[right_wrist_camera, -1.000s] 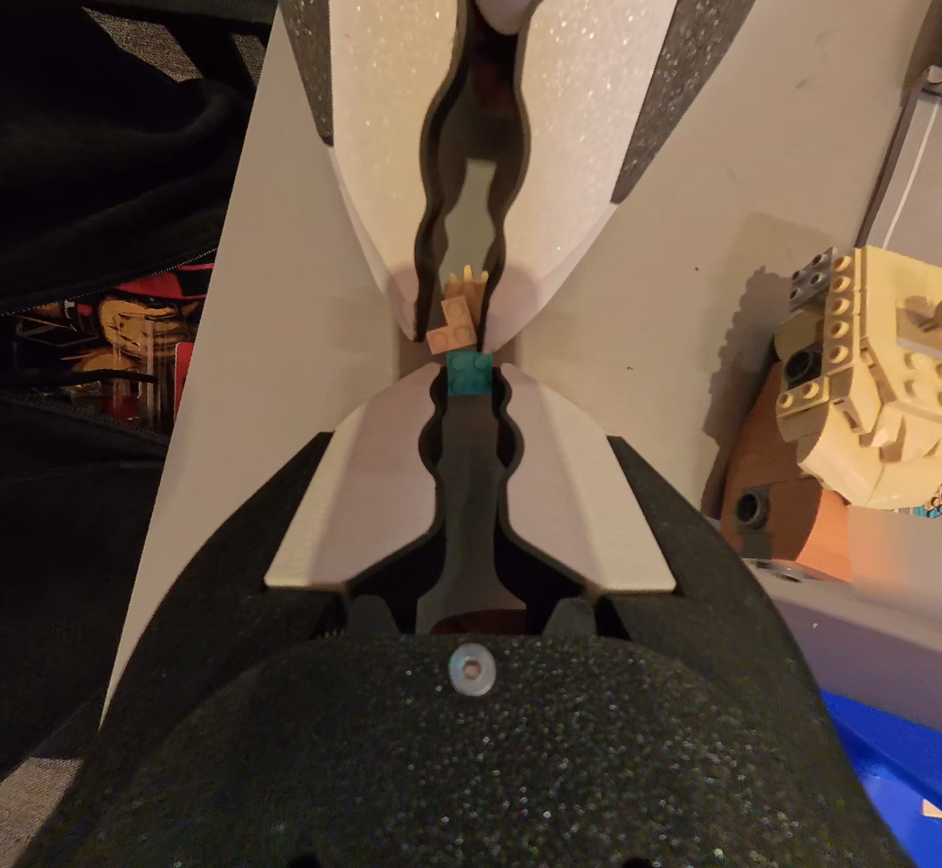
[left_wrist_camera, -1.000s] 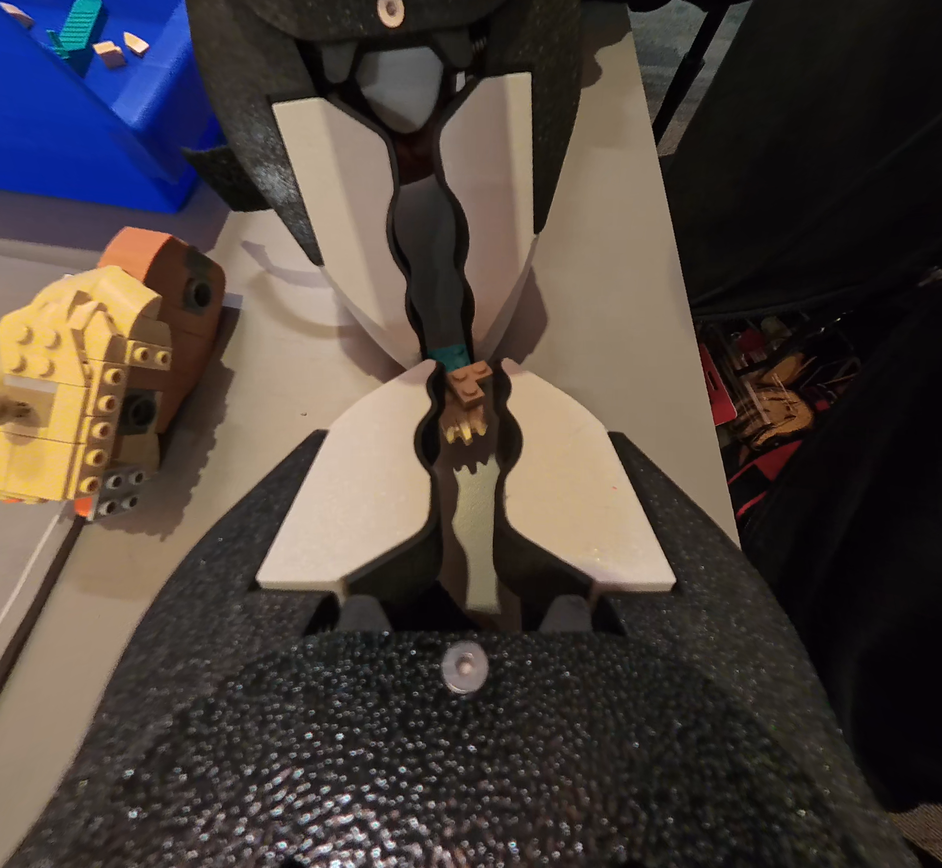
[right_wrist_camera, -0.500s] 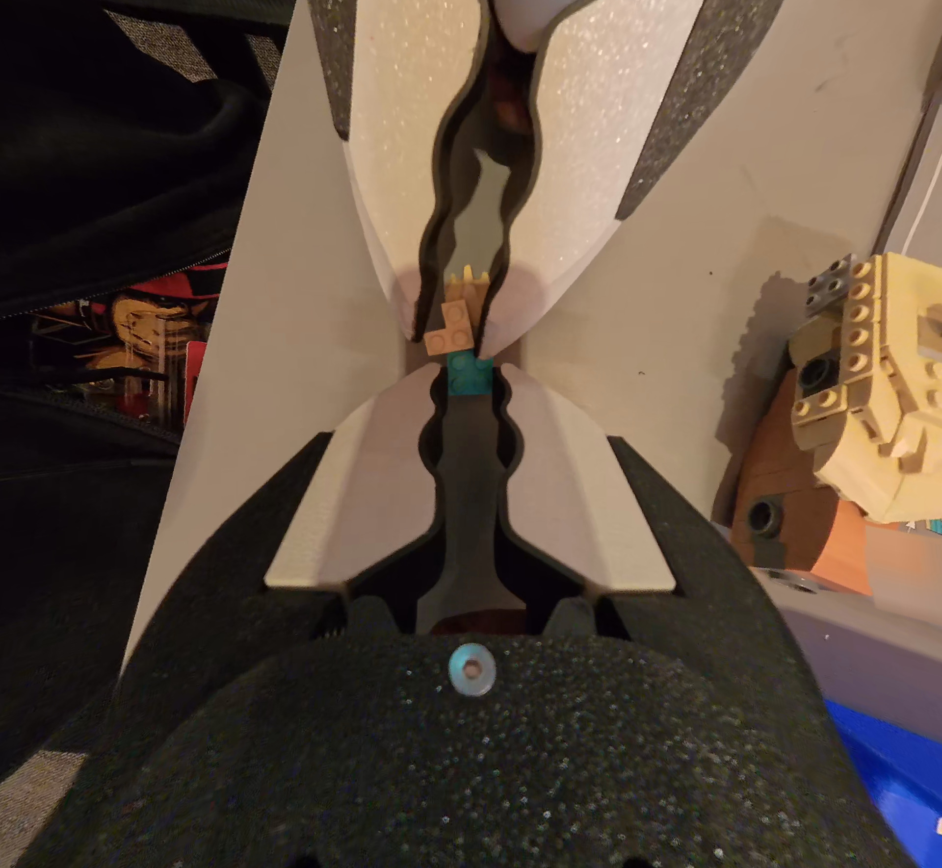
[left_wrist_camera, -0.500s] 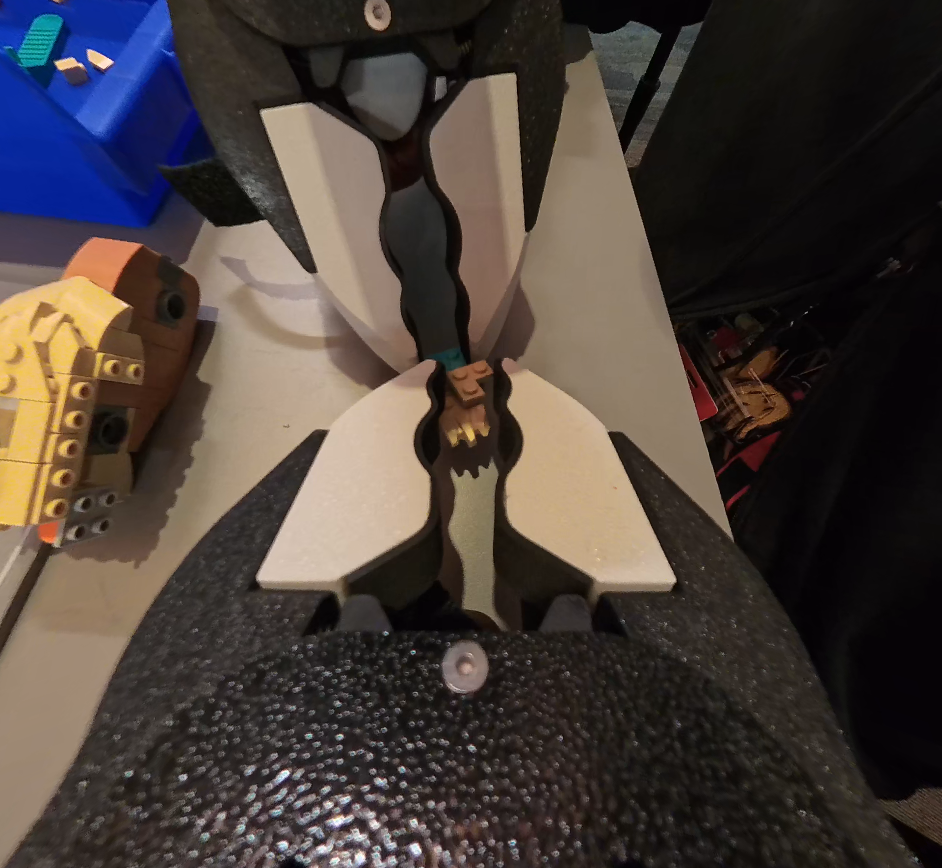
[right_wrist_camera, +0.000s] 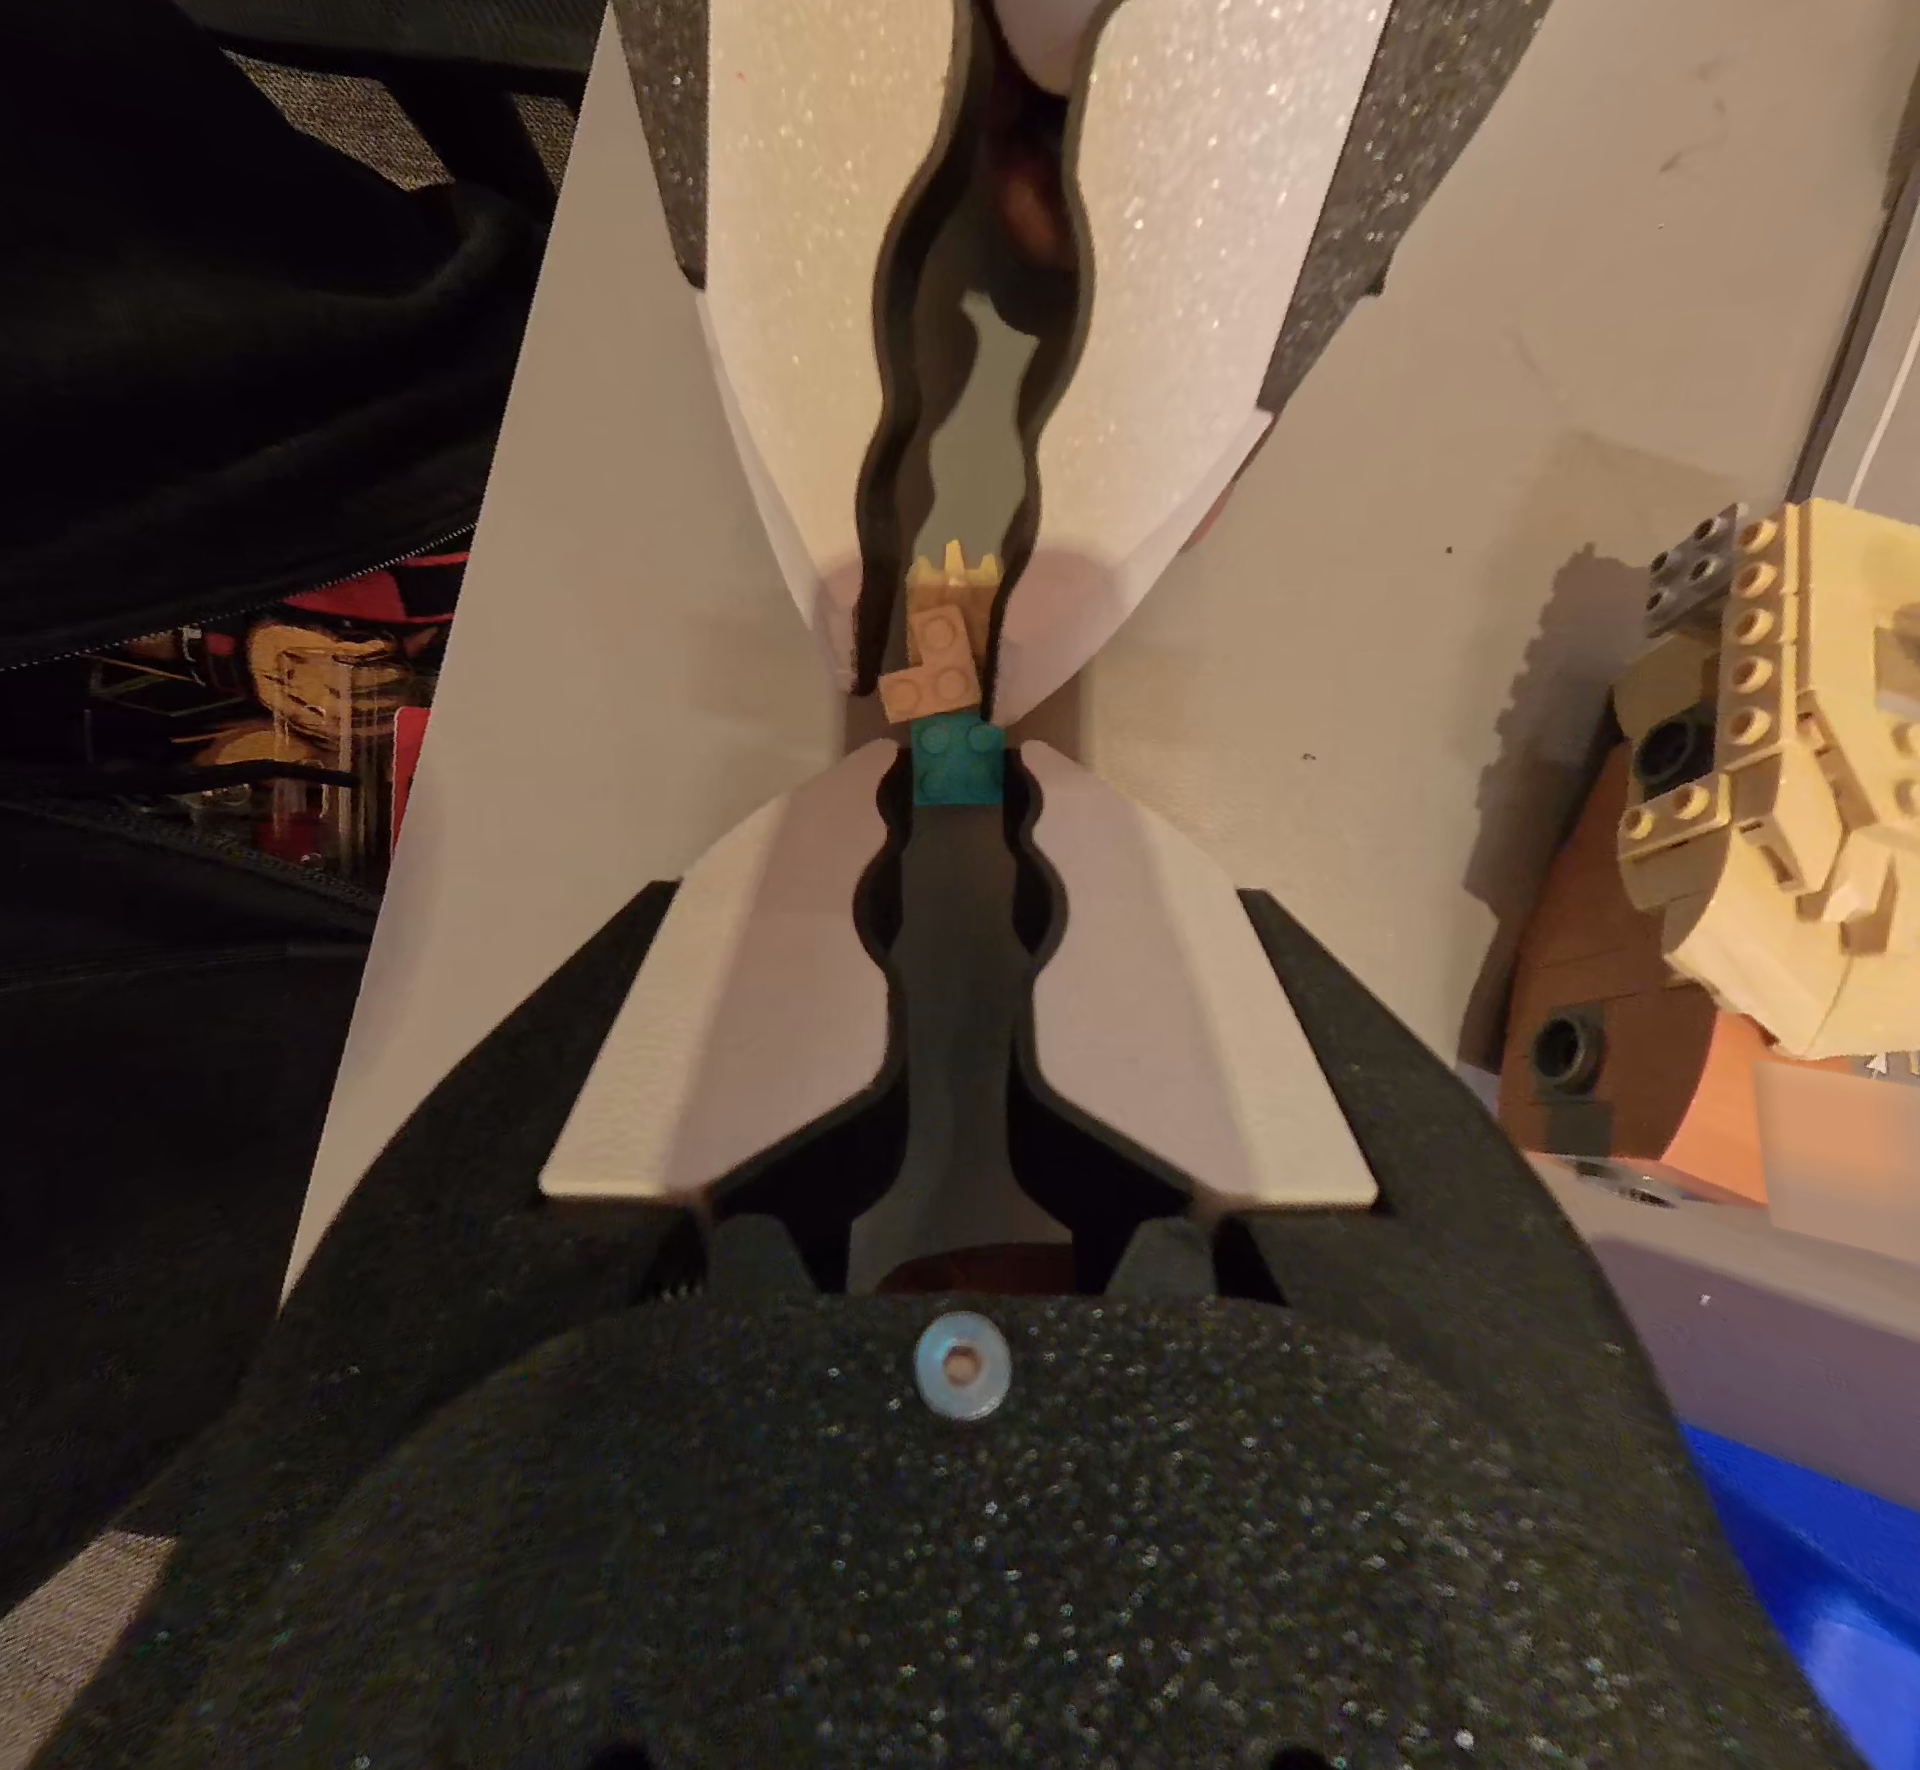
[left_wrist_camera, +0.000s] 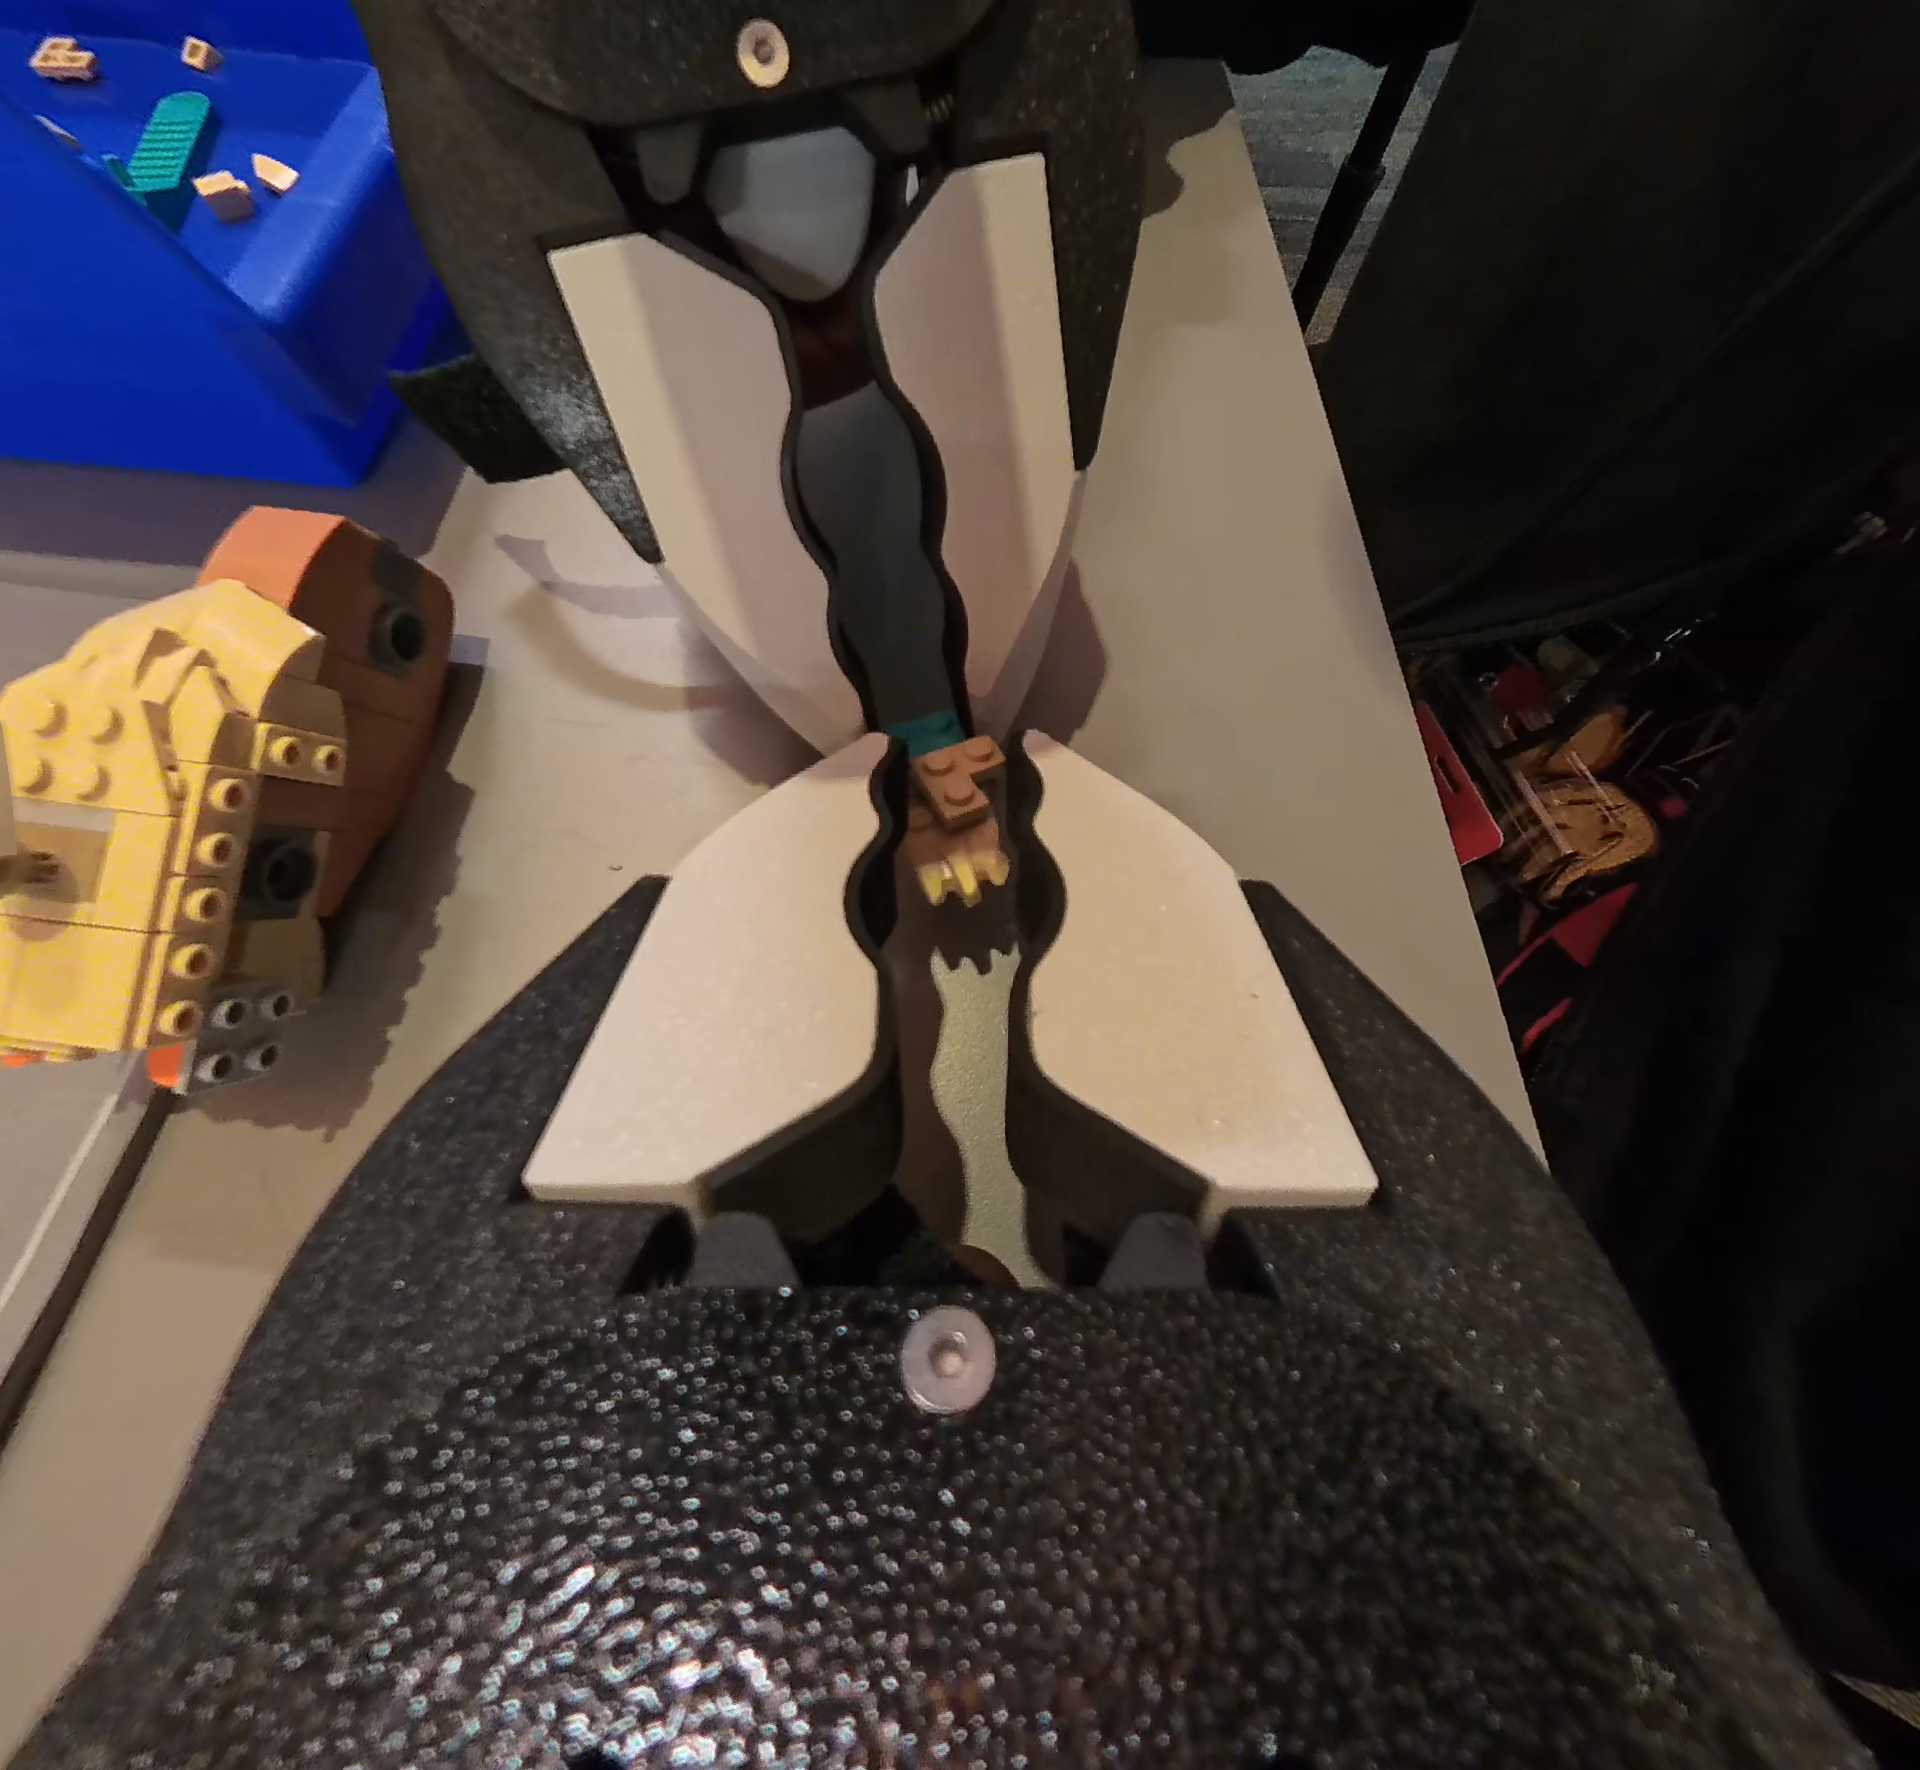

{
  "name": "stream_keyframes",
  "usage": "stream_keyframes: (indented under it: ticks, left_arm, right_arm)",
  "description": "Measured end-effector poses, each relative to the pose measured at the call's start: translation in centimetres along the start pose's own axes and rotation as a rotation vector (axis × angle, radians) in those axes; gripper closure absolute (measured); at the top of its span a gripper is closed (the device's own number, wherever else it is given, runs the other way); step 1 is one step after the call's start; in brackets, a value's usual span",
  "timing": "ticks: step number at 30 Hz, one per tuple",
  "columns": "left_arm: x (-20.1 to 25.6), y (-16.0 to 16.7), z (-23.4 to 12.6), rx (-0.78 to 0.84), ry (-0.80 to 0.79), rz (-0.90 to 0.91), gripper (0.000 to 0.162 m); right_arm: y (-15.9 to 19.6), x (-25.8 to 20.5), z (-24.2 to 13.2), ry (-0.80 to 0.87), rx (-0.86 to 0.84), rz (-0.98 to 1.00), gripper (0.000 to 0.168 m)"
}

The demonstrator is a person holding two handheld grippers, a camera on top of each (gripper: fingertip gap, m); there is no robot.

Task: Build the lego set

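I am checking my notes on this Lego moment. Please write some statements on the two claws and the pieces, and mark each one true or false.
1. The left claw is shut on a tan piece. True.
2. The right claw holds an orange piece. False: it holds a teal piece.
3. The two held pieces meet tip to tip. True.
4. The yellow and brown model is held in a claw. False: it rests on the table, beside the claws.
5. The blue bin has loose pieces in it. True.
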State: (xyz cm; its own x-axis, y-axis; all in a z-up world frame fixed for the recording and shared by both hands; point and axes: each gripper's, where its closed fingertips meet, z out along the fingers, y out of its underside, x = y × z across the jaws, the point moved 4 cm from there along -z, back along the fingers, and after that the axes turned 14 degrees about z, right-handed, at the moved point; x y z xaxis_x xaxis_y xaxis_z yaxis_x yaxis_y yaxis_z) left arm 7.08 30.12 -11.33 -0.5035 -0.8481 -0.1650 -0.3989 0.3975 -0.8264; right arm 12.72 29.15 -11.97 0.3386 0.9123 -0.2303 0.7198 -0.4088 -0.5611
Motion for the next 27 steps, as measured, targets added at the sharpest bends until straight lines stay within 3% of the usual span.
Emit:
stream_keyframes:
  ticks: [20, 27]
  left_arm:
    - [0.0, -0.1, -0.2, 0.008, -0.031, 0.014, 0.144]
    - [0.1, -0.8, -1.3, -0.034, -0.171, -0.04, 0.141]
  right_arm:
    - [0.0, 0.1, -0.2, 0.005, -0.001, 0.003, 0.152]
    - [0.1, 0.3, -0.2, 0.013, -0.005, 0.011, 0.152]
